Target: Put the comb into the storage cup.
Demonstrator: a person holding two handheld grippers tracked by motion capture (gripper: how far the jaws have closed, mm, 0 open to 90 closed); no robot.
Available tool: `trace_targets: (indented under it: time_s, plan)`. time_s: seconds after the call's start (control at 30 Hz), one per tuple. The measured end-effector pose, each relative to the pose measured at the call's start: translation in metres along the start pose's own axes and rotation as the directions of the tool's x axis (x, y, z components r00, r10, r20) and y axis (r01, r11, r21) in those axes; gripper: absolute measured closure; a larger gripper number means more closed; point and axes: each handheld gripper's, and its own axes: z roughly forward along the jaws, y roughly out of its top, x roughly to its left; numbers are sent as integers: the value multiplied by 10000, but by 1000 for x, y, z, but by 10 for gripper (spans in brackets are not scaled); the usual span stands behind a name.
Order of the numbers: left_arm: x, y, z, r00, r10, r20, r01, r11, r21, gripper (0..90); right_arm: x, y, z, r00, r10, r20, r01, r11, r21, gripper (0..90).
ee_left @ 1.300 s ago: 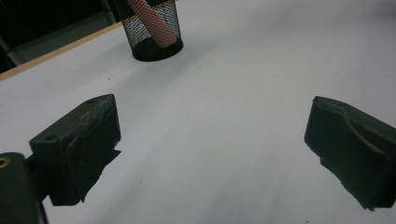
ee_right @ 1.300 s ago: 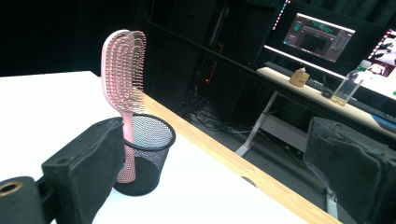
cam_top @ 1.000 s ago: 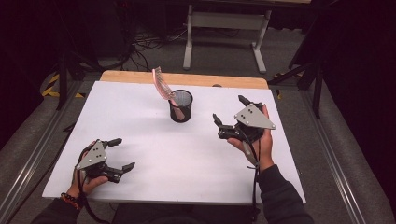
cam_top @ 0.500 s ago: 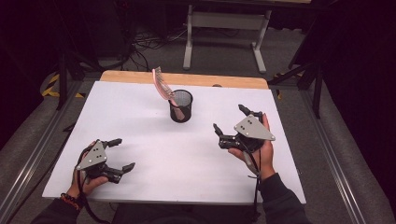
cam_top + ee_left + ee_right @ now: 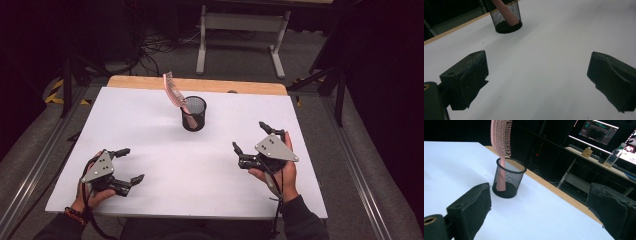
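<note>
Right gripper (image 5: pixel 256 140): jaws wide, empty, near right of table (image 5: pixel 150 120). Left gripper (image 5: pixel 126 165): wide, empty, near left. Brush (image 5: pixel 174 90): upright in cup (image 5: pixel 193 114), far centre. Step: placement apparently complete; next, likely rest.

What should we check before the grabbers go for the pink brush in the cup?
1. Cup upright on the table: ok.
2. Brush standing handle-down in the cup, bristle end leaning out over the rim where it can be gripped: ok.
3. Right gripper jaws wide open, nothing between them: ok.
4. Left gripper jaws wide open, nothing between them: ok.
5. Bare table between both grippers and the cup, nothing in the way: ok.
6. Whether the cup is heavy enough to stay put when the brush is pulled: cannot tell.
</note>
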Motion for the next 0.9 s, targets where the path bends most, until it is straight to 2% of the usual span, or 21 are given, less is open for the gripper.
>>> trace_targets:
  time_s: [0.9]
  plan:
    - [-1, 0, 3, 10000, 58, 40, -58, 10000, 49, 43, 6, -31, -18, 9993, -369, 83, 365, 9984, 431, 60]
